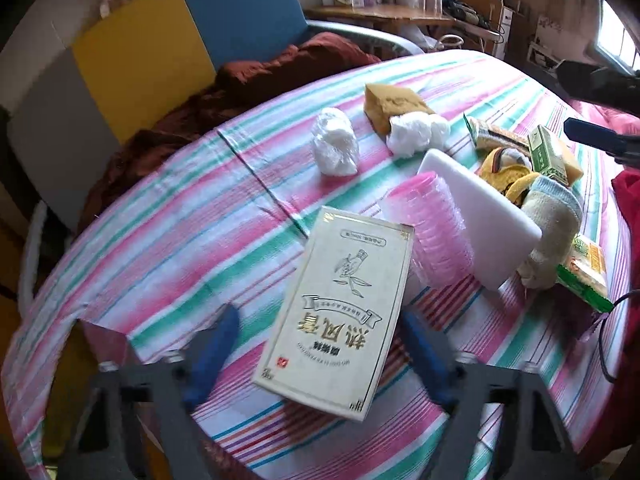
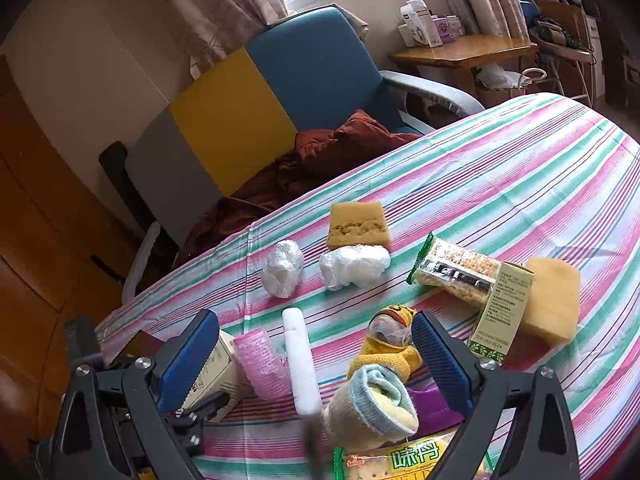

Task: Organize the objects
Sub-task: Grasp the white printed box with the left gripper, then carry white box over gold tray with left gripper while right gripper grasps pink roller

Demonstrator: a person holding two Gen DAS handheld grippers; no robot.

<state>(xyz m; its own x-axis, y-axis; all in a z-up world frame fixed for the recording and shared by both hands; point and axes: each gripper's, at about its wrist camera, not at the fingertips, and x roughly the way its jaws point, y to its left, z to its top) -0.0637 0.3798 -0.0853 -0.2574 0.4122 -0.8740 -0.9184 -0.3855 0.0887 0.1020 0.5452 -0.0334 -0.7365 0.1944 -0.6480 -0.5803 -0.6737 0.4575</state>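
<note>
- Objects lie scattered on our striped table (image 1: 168, 240); the cream box (image 1: 340, 308) sits nearest, between our left tongs (image 1: 320, 344), which are spread and pinch nothing.
- Just beside it stand the pink cup stack (image 1: 432, 224) and white board (image 1: 476, 216).
- Our right tongs (image 2: 316, 356) hang spread above the rolled socks (image 2: 376, 404), probably choosing a piece.

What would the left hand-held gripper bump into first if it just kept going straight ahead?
Most likely the cream box with gold lettering, which lies on the striped cloth between the open fingers of the left hand-held gripper. Behind it comes the stack of pink cups. Height above the box is hard to judge.
</note>
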